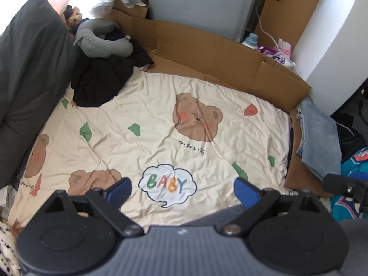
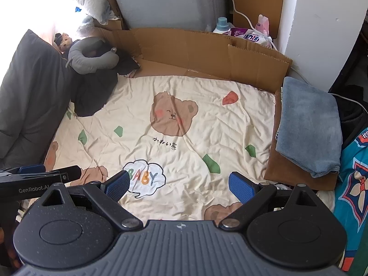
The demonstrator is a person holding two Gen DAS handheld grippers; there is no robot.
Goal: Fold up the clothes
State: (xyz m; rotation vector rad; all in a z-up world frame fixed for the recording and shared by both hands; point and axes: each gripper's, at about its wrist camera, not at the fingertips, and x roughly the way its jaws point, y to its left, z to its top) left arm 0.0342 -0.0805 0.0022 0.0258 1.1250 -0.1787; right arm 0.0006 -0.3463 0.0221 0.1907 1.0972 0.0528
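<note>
L gripper (image 1: 182, 189) and R gripper (image 2: 178, 185) nearest, jaws spread wide, nothing held, both above bear-print sheet (image 1: 161, 124). Folded blue towel (image 2: 307, 128) stacked on brown garment (image 2: 292, 172) at R edge, prob. done. Black clothes (image 1: 101, 82) heaped far L, unfolded, prob. next. Teal printed fabric (image 2: 354, 177) clearer in R view; L view shows heap better.
</note>
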